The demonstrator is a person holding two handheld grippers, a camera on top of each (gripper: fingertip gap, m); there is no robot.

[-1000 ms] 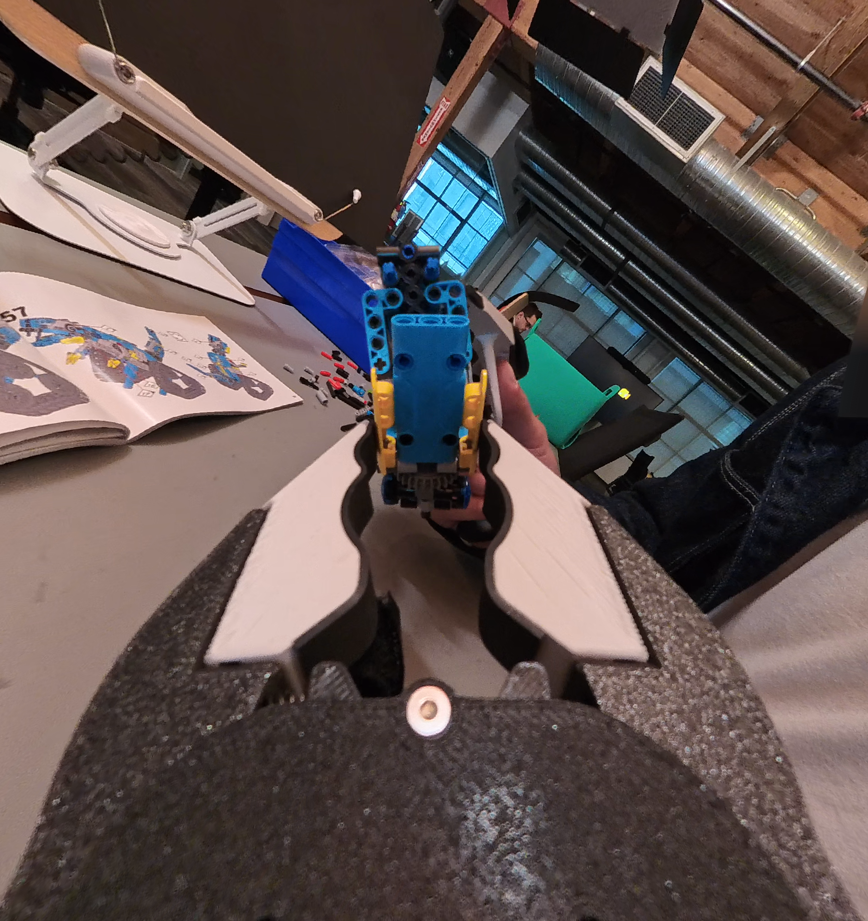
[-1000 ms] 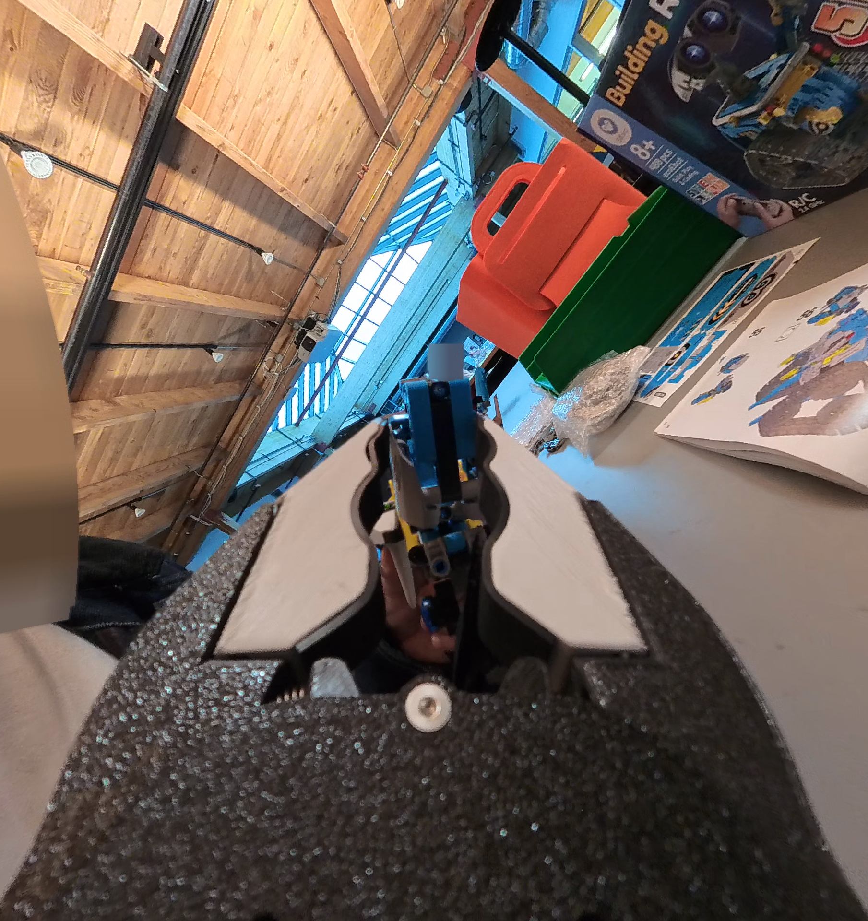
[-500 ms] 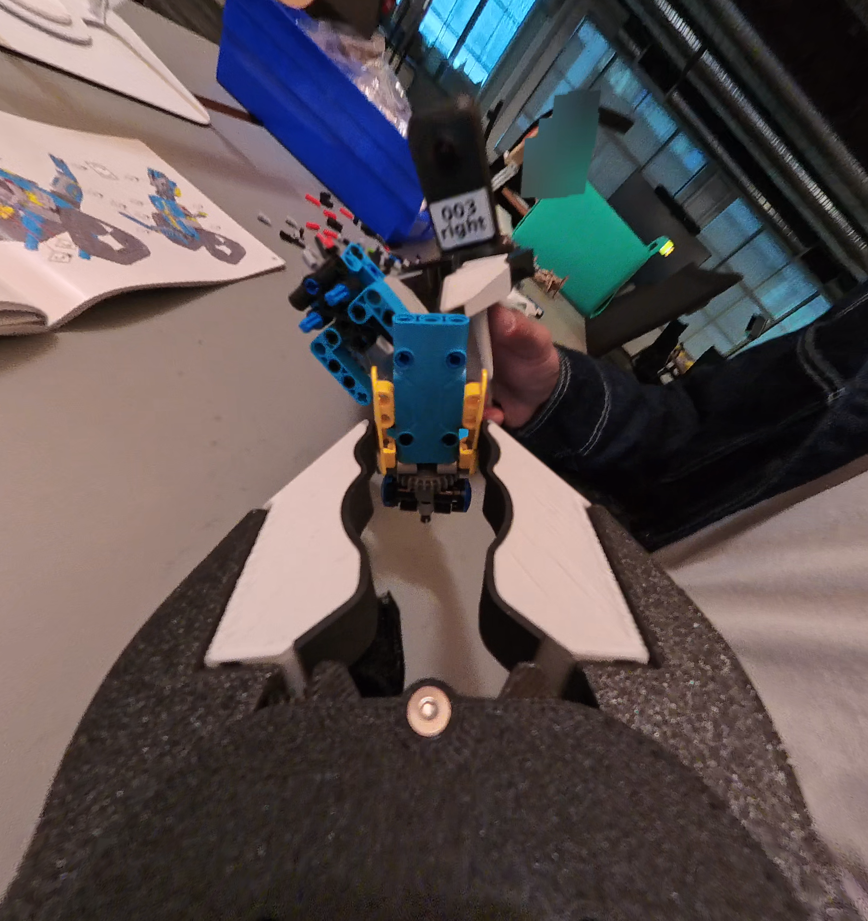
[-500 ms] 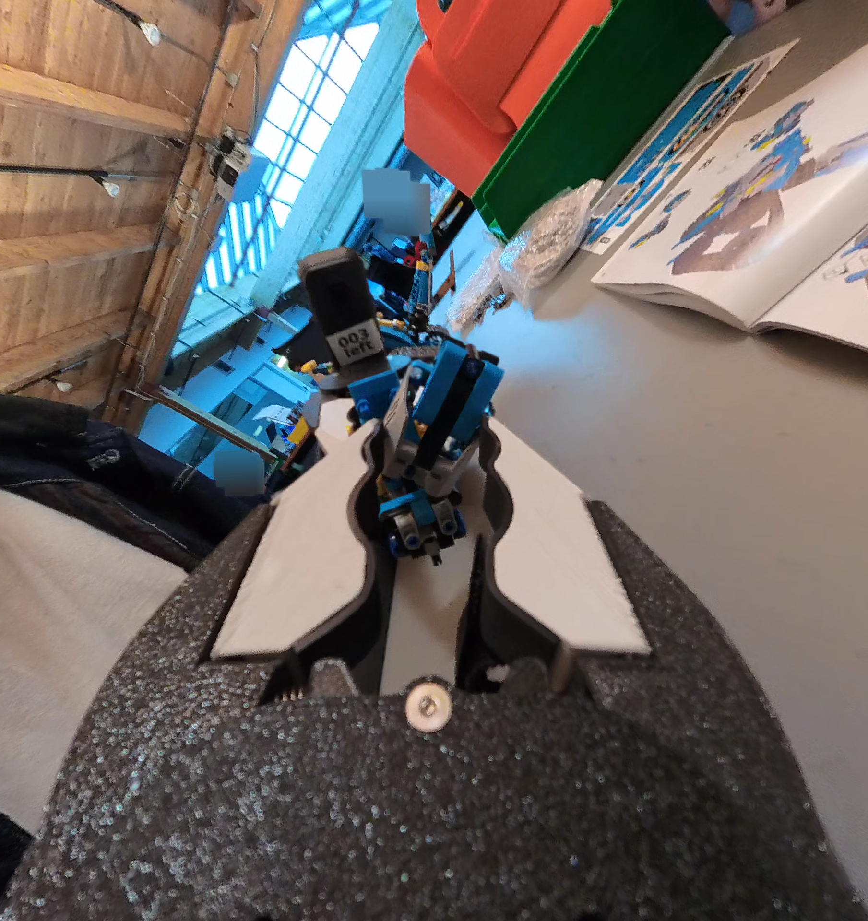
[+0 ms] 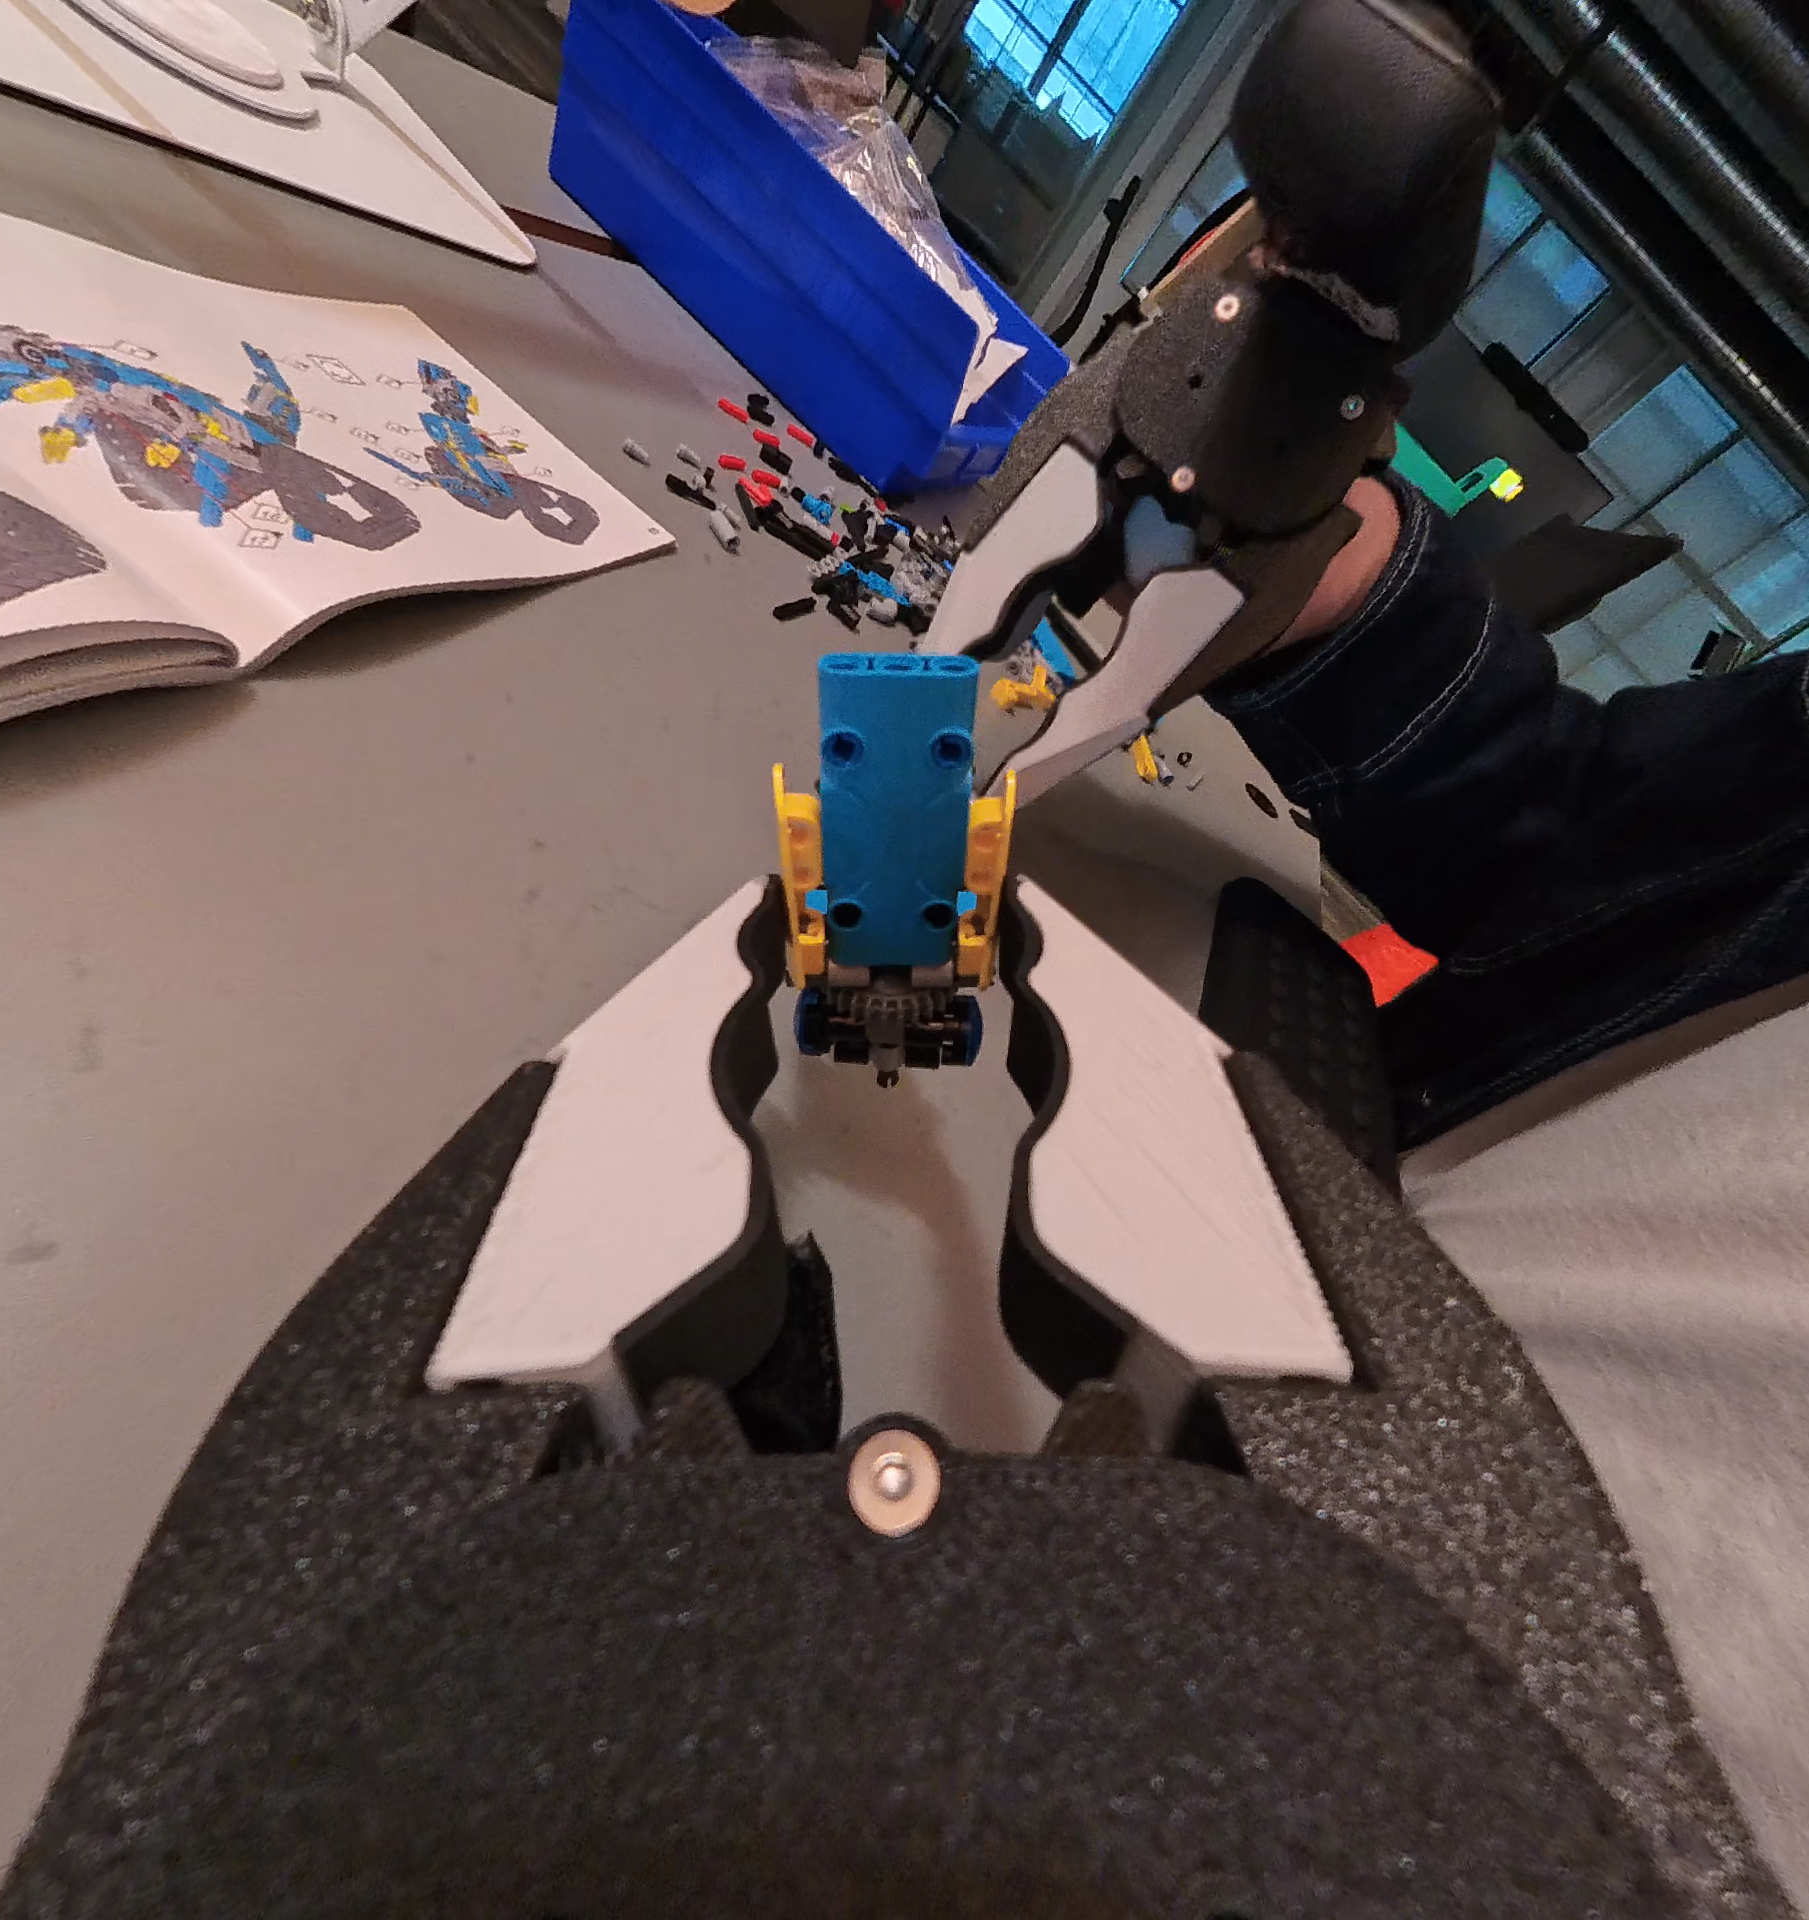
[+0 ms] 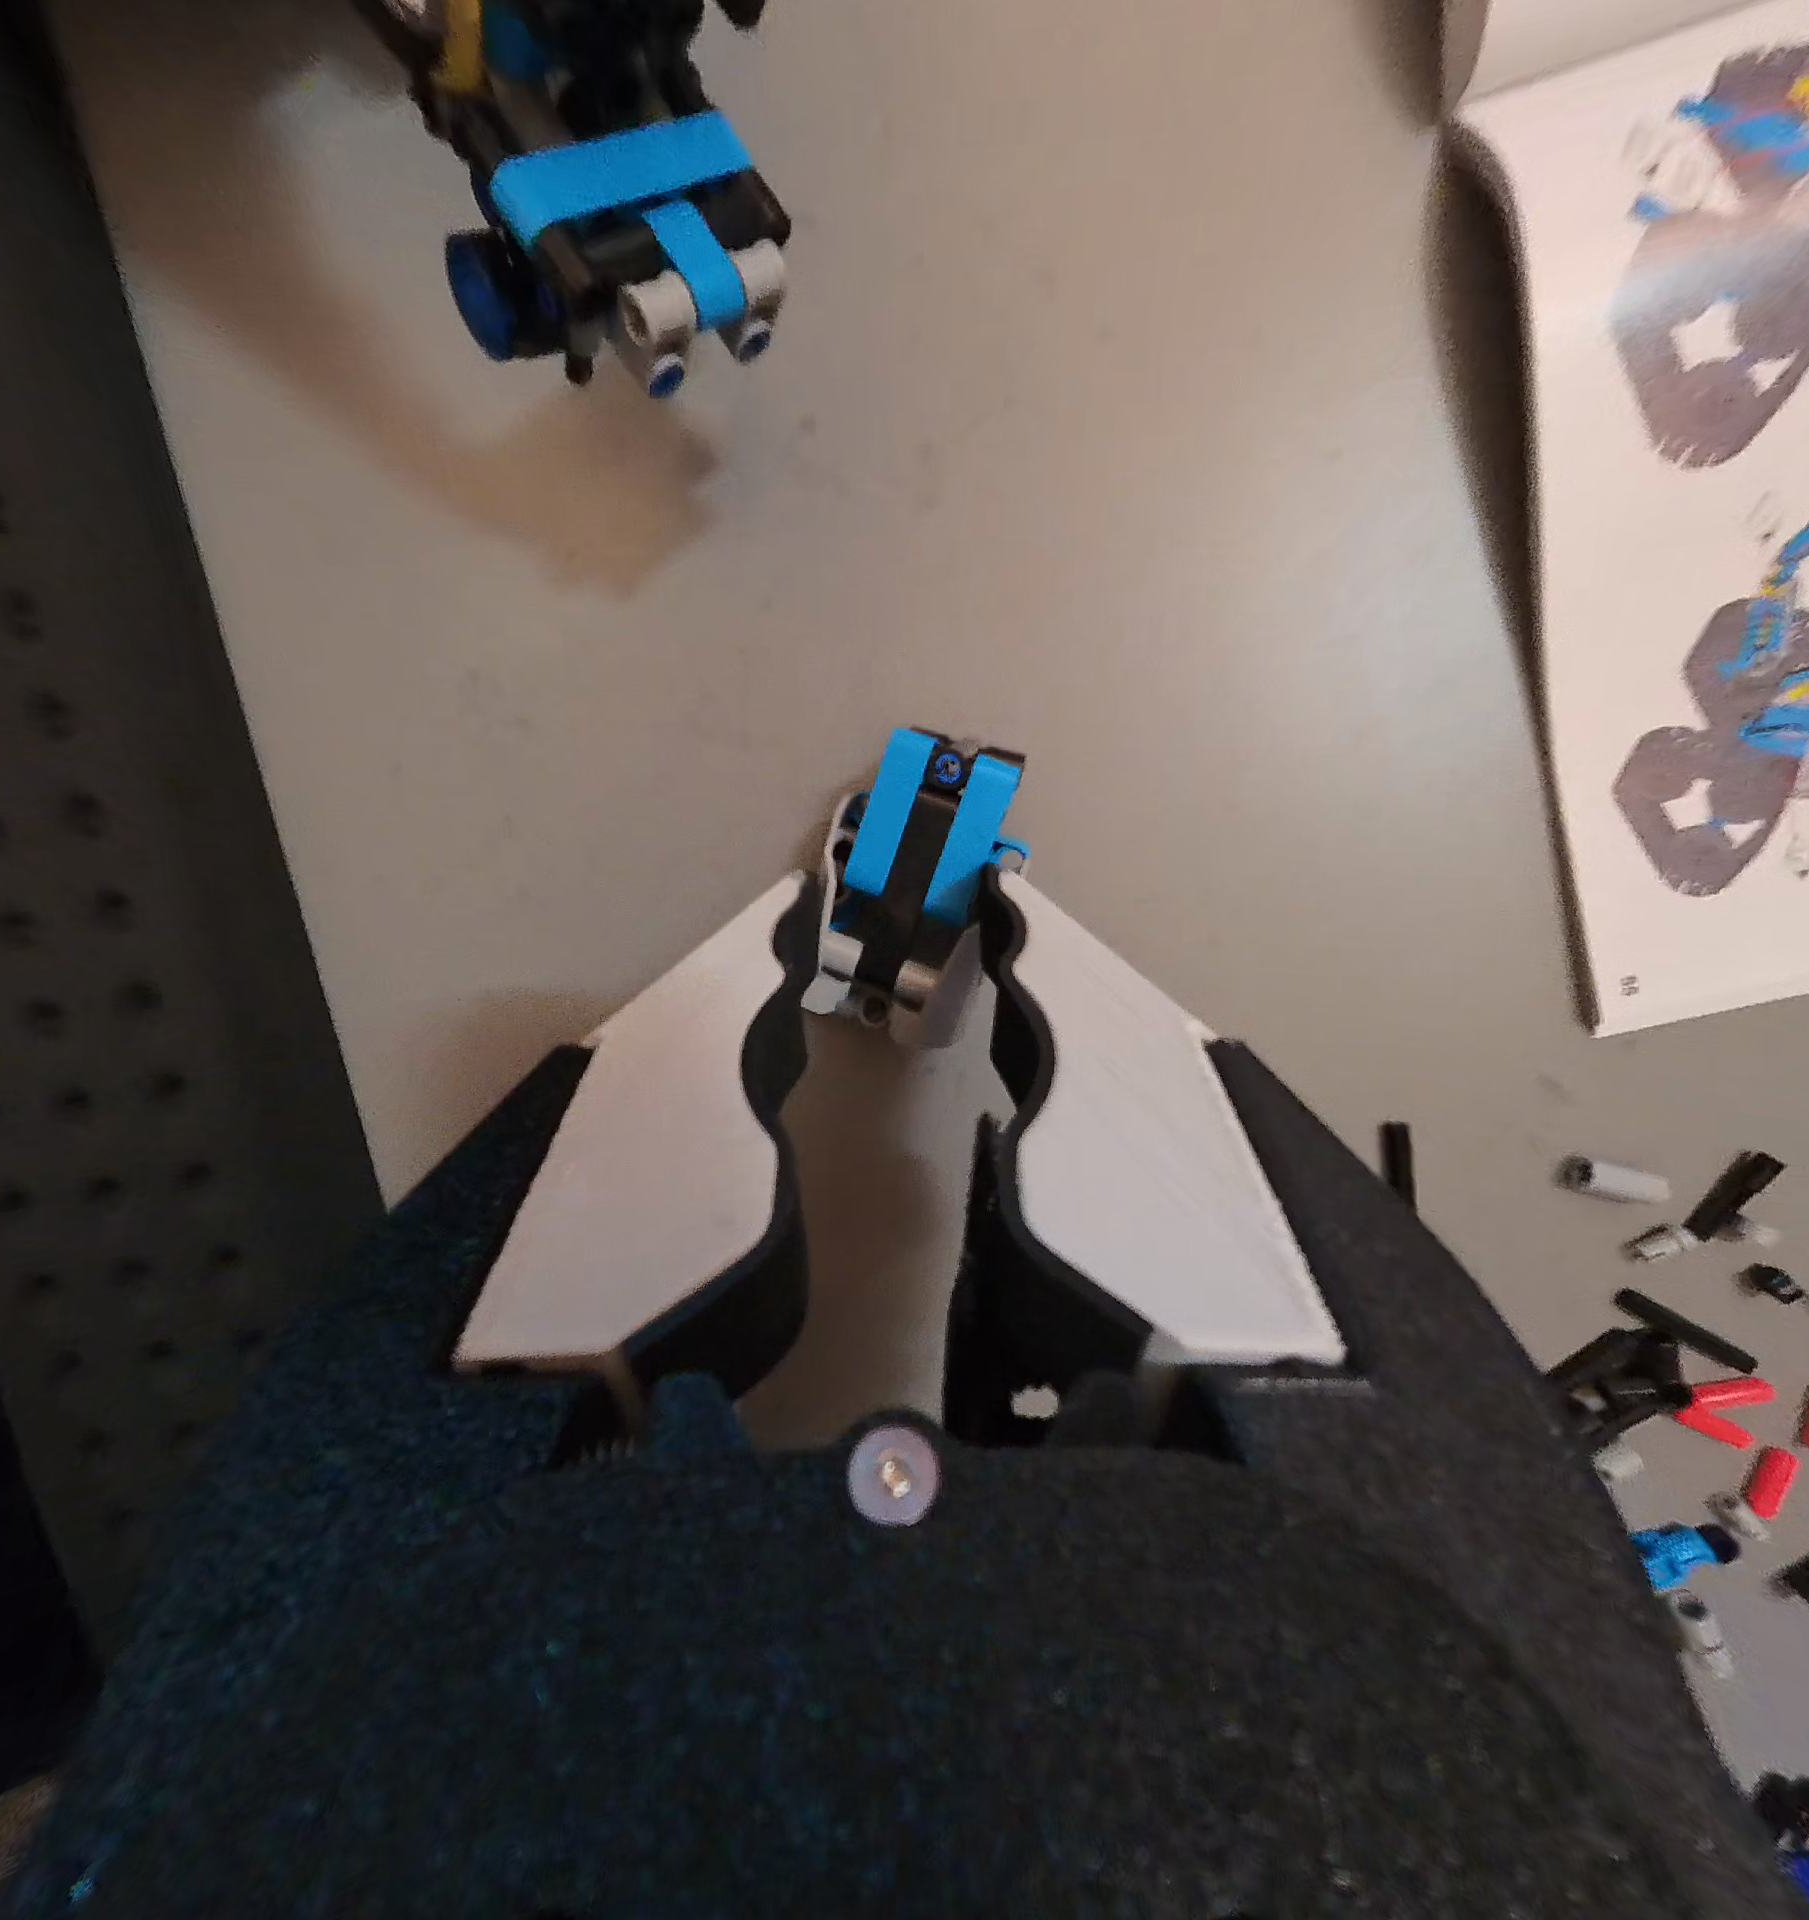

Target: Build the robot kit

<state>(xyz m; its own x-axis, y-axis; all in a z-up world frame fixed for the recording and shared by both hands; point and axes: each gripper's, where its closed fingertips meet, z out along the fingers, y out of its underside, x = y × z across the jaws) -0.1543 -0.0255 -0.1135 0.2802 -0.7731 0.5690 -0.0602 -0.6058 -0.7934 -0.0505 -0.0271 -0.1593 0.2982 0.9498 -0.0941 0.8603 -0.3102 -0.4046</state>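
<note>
Bare grey table (image 5: 380, 914) ahead, open booklet (image 5: 256, 499) left, loose brick parts (image 5: 827, 540) beyond

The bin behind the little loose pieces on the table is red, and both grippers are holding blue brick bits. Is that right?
Not quite. The bin behind the loose pieces is blue, not red, as the left wrist view shows. The rest holds: the left gripper and the right gripper each hold a blue brick assembly.

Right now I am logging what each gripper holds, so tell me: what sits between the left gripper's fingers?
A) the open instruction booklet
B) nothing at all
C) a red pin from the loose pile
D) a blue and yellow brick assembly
D: in the left wrist view the left gripper is shut on the blue and yellow brick assembly, above the grey table.
</note>
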